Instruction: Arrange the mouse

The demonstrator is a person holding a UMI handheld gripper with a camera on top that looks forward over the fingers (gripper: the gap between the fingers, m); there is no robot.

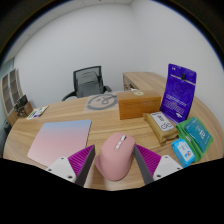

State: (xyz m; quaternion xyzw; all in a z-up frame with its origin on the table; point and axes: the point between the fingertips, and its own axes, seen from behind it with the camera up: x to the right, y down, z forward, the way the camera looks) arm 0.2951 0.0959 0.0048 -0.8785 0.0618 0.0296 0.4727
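Observation:
A pink computer mouse [116, 157] sits between my two fingers, its scroll wheel pointing away from me. My gripper [114, 162] is shut on it: the left purple pad [79, 162] and the right pad [151, 160] both press its sides. A pastel pink-and-blue mouse mat [58, 140] lies on the wooden table [105, 122], just ahead of my left finger. I cannot tell whether the mouse rests on the table or hangs above it.
A brown box [140, 104] and a tall purple package [181, 90] stand ahead to the right. A yellow snack pack [160, 122] and two teal packets [195, 130] lie beside them. A grey cable loop [100, 101] lies farther ahead, and an office chair [88, 80] stands beyond the table.

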